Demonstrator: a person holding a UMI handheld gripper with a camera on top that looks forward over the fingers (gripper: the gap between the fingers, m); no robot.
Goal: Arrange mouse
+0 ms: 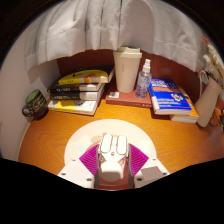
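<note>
A white computer mouse (112, 156) sits between my gripper's (112, 165) two fingers, its buttons pointing away from me. Both magenta pads (89, 158) press against its sides, so the gripper is shut on it. Under and around the mouse lies a round white mat (84, 140) on the brown wooden desk (50, 140). The rear of the mouse is hidden low between the fingers.
Beyond the mat stand a stack of books (78, 92), a white bin (127, 68), a small spray bottle (145, 78) on a flat book, and a blue book (172, 98). A dark jar (36, 103) sits left. White cloth hangs behind.
</note>
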